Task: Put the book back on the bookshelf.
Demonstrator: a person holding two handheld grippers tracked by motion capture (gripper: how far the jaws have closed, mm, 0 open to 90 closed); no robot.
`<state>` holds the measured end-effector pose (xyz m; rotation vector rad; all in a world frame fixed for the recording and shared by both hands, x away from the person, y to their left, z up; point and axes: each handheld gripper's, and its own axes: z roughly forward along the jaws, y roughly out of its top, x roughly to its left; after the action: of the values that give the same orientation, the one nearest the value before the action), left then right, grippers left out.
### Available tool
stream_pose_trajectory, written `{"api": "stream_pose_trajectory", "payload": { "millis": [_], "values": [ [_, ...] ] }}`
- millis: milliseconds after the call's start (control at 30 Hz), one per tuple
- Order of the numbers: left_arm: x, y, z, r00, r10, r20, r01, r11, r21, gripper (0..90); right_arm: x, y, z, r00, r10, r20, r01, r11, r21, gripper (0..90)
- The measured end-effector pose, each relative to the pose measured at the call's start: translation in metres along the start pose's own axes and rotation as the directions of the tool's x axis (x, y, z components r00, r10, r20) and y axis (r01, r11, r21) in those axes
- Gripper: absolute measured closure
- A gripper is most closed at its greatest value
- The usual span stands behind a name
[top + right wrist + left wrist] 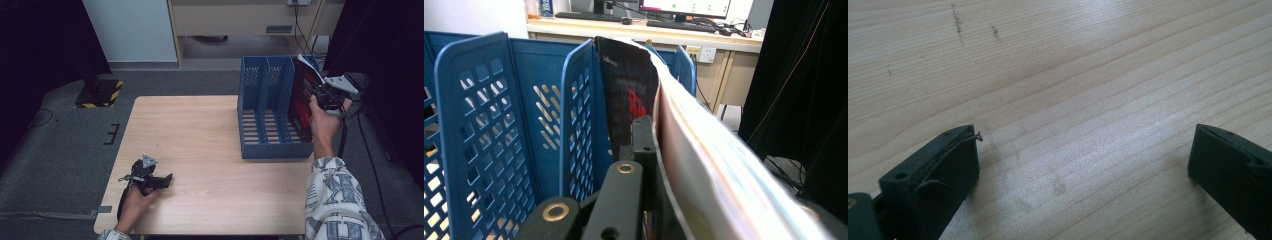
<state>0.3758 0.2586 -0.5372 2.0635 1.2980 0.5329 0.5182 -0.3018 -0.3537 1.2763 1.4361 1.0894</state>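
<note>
1. Left gripper (167,179): black two-jaw tool, held low over the pale wooden table (200,135) at its near left corner. Jaws stand wide apart; bare wood grain lies between them, nothing gripped or touched.
2. Blue perforated plastic file rack (265,107): three upright compartments, standing on the table's far right part, well apart from the left gripper.
3. Black-and-red-covered book (302,97): standing tilted in the rack's rightmost compartment, long axis roughly upright, top corner leaning right above the rim.
4. Right gripper (320,95): clamped tight on the book's upper edge, one jaw against the dark cover, pages bulging past the other. By far the nearer hand; the coming move probably turns on easing the book down between the dividers.
</note>
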Motion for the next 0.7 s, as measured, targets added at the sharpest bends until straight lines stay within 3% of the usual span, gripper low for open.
{"api": "stream_pose_trajectory", "payload": {
  "millis": [200,700],
  "values": [
    [0.000,0.000,0.000,1.0000,0.000,0.000,0.000,1.0000,0.000,0.0,-0.002,0.000,0.001,0.9999,0.017,0.001,-0.017,1.000,-0.022,87.1],
    [0.000,0.000,0.000,1.0000,0.000,0.000,0.000,1.0000,0.000,0.0,0.008,-0.012,0.000,0.9997,-0.021,-0.012,0.021,1.000,-0.022,86.5]
  ]
}}
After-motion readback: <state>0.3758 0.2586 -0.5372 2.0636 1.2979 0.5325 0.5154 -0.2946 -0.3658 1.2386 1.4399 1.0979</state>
